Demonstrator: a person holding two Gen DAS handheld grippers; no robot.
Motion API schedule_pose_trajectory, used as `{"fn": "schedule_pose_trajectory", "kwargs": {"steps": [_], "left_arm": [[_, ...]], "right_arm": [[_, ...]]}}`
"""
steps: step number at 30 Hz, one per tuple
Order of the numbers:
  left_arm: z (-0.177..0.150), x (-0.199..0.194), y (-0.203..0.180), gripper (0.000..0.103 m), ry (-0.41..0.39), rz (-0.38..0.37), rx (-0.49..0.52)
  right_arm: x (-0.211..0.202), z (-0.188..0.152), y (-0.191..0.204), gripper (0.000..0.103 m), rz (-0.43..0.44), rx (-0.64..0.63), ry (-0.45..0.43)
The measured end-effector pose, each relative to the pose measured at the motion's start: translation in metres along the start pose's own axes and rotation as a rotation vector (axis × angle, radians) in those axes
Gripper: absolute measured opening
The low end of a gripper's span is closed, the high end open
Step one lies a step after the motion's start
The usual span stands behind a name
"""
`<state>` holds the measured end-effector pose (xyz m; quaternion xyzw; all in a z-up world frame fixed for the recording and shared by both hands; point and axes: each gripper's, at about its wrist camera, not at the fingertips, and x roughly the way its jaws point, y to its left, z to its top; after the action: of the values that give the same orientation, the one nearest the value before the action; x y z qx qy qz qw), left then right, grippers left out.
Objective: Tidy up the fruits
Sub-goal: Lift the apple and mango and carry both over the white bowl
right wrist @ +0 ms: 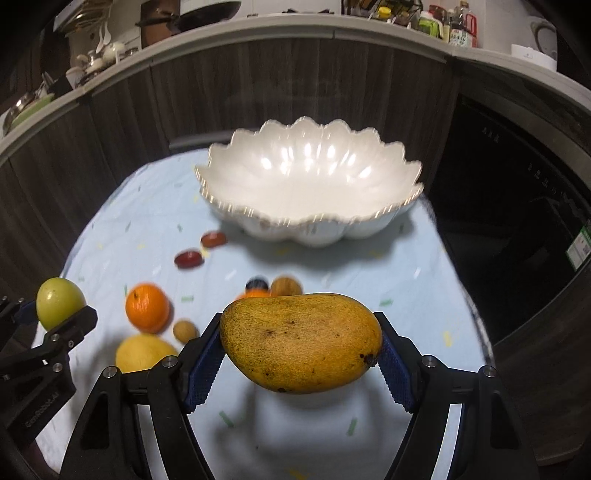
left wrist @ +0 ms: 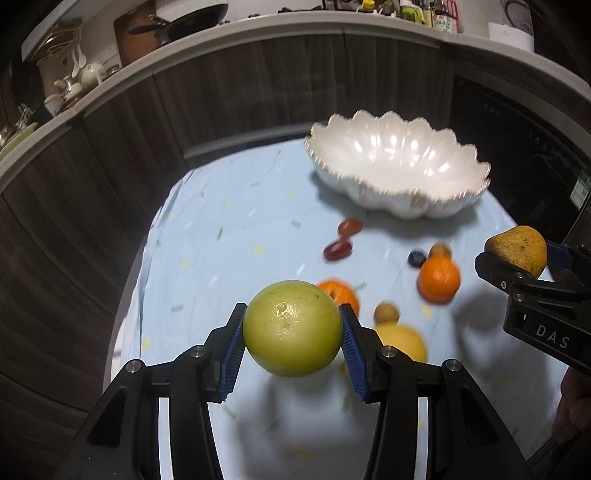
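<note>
My left gripper (left wrist: 291,328) is shut on a round green fruit (left wrist: 291,328) and holds it above the table. My right gripper (right wrist: 301,341) is shut on a yellow mango (right wrist: 301,341), also lifted. Each shows in the other's view: the mango (left wrist: 517,253) at the right, the green fruit (right wrist: 59,302) at the left. A white scalloped bowl (right wrist: 280,225) stands empty at the back of the table. Loose on the light blue cloth lie oranges (right wrist: 147,306), a yellow fruit (right wrist: 142,352), two red fruits (right wrist: 189,259), small brown fruits (right wrist: 184,330) and a dark blue one (right wrist: 256,283).
The table wears a light blue patterned cloth (right wrist: 147,229). Dark wood cabinet fronts (left wrist: 92,184) curve around behind it. A counter with a pan, dishes and bottles (right wrist: 458,33) runs above. A dark appliance (right wrist: 517,206) stands at the right.
</note>
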<state>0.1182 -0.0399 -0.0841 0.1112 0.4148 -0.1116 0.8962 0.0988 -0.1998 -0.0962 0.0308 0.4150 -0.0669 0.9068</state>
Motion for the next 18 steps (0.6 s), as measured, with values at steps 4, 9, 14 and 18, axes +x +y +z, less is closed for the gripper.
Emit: {"fn": "schedule_pose_trajectory", "kwargs": {"steps": [4,9,14,18], "left_arm": [[0.027,0.002,-0.006,0.048,-0.014,-0.034,0.009],[0.064,0.01,-0.019,0.048,-0.039,-0.081,0.041],[0.1,0.025,-0.026,0.048,-0.064,-0.122,0.051],[0.123,0.042,-0.033,0.048,-0.073,-0.152,0.075]], "right_arm": [[-0.001,0.023,-0.014,0.076,-0.006,0.018,-0.027],[0.003,0.055,-0.031,0.076,-0.021,0.014,-0.062],[0.02,0.087,-0.05,0.076,-0.013,0.03,-0.06],[0.037,0.107,-0.06,0.076,-0.029,0.022,-0.066]]}}
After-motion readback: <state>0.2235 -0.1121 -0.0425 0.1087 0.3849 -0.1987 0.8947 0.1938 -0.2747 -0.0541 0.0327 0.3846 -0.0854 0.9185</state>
